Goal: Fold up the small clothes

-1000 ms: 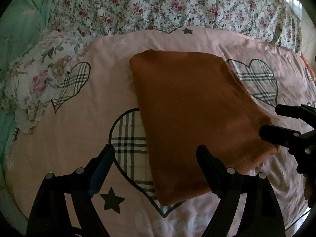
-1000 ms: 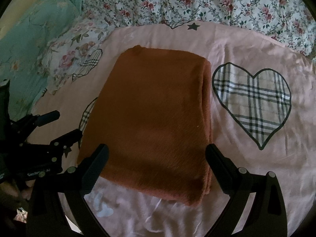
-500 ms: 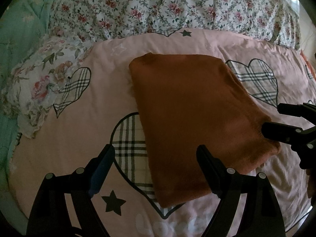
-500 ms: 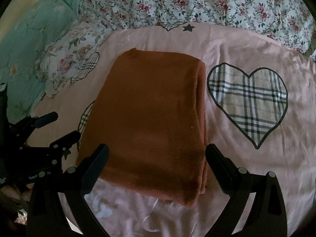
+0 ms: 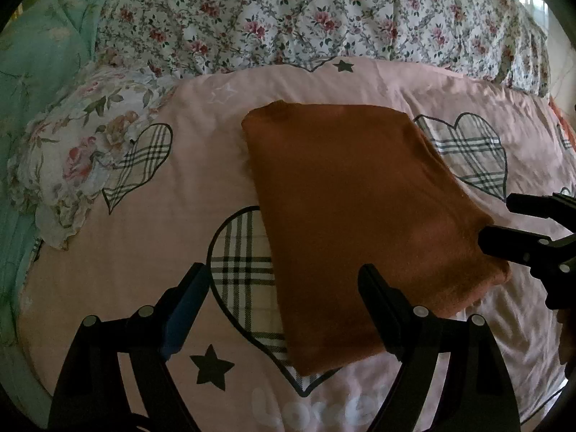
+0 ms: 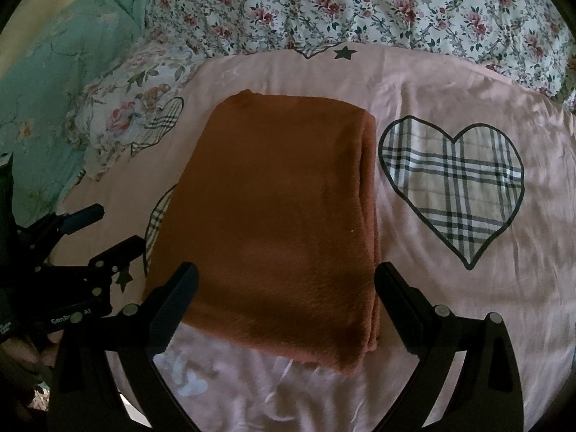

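A rust-brown garment (image 5: 360, 216) lies folded into a neat rectangle on the pink bedsheet (image 5: 144, 252); it also shows in the right wrist view (image 6: 273, 223). My left gripper (image 5: 284, 288) is open and empty, hovering over the garment's near left corner. My right gripper (image 6: 288, 288) is open and empty, hovering over the garment's near edge. Each gripper shows in the other's view: the right one at the garment's right corner (image 5: 504, 223), the left one beside its left side (image 6: 104, 230).
The pink sheet carries plaid hearts (image 6: 453, 187) and black stars. A floral quilt (image 5: 324, 18) is bunched along the far side. A floral pillow (image 5: 82, 151) and teal bedding (image 5: 36, 72) lie to the left.
Both grippers have drawn back and risen slightly; the garment sits a little farther away in both views. The garment itself has not moved.
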Tool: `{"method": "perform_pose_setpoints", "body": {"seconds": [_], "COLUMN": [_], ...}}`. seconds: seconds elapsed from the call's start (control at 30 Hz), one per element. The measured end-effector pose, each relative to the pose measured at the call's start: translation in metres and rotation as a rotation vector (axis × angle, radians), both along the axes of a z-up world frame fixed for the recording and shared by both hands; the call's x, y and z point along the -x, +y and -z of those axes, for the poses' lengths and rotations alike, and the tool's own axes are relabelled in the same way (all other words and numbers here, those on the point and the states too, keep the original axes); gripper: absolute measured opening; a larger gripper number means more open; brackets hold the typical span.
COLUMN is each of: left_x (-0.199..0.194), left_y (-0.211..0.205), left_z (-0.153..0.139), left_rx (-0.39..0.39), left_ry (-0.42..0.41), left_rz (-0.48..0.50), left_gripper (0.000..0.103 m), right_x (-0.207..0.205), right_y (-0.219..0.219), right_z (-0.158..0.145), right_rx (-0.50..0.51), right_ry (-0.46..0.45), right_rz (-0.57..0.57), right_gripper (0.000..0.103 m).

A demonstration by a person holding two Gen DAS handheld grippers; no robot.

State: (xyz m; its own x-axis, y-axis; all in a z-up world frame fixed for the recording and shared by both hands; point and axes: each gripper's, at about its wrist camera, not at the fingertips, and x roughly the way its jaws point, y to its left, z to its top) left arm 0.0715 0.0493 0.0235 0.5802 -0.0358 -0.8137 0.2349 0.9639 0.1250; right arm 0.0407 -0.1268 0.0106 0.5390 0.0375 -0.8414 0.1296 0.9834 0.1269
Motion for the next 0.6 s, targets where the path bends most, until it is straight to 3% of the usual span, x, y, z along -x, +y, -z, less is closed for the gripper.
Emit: {"method": "perform_pose_setpoints", "body": {"seconds": [0.6], "left_x": [-0.0011], "left_y": [0.0056], "left_z": [0.0017], "left_rx": [0.016], "left_ry": [0.001], "left_rz": [-0.004], "left_gripper": [0.085], "right_x": [-0.0016], "right_y": [0.0051], "right_z": [0.0032], "right_rx": [-0.011], "right_ry": [0.003], "right_rz": [0.015], "right_gripper": [0.098]}}
